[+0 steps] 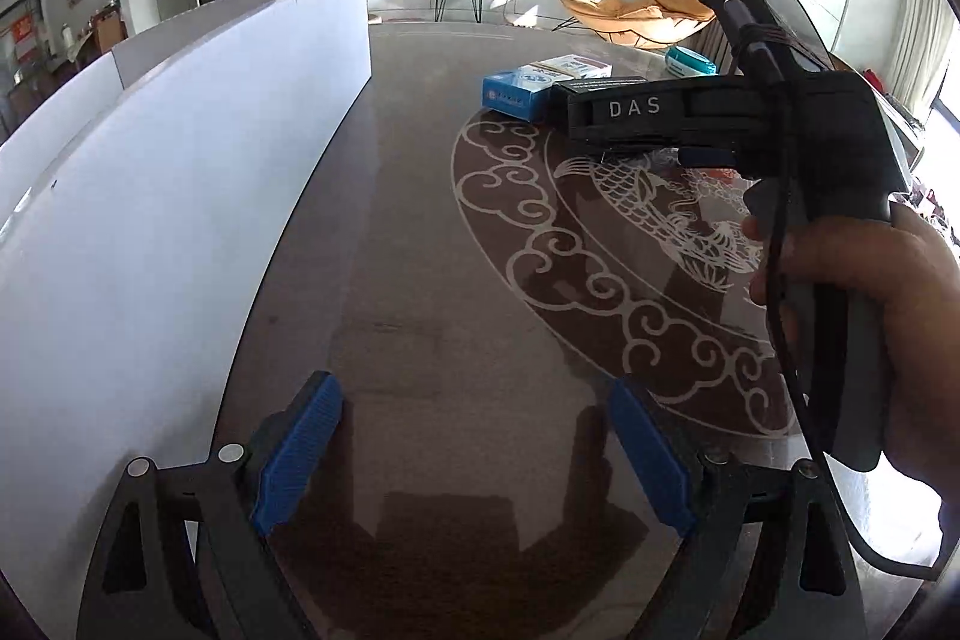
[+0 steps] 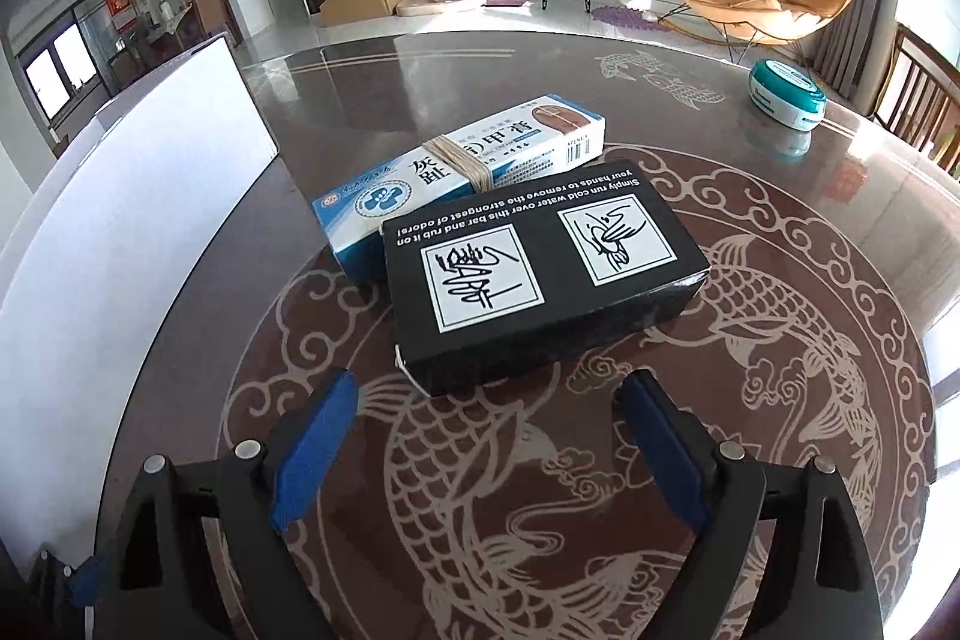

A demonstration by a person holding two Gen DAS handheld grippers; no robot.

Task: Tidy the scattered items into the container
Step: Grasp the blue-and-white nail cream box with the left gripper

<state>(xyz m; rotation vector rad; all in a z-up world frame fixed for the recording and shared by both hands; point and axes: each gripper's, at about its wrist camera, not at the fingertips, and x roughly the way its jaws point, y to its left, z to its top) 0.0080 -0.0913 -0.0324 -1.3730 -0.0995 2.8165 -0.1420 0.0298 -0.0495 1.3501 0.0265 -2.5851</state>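
The white container (image 2: 138, 196) stands at the left of the surface (image 2: 780, 232). Right of it lie the blue-white box (image 2: 456, 172), black box (image 2: 540, 268) and teal tub (image 2: 786, 94). Both fingers, left gripper (image 1: 474, 460) and right gripper (image 2: 486, 454), gape empty.

Bright daylight, entering from windows at the right edge of both views; right rim blown out to white. Strong glare streaks across the glossy dark round table with the pale fish pattern (image 2: 780, 340), worst at the far side near the teal-and-white round tub (image 2: 787, 94). Dark reflection of the rig on the tabletop in the left wrist view. Heavy fisheye bending plus black vignette at corners. Sharp centre, print on the black rectangular carton (image 2: 540, 274) legible; no motion blur.
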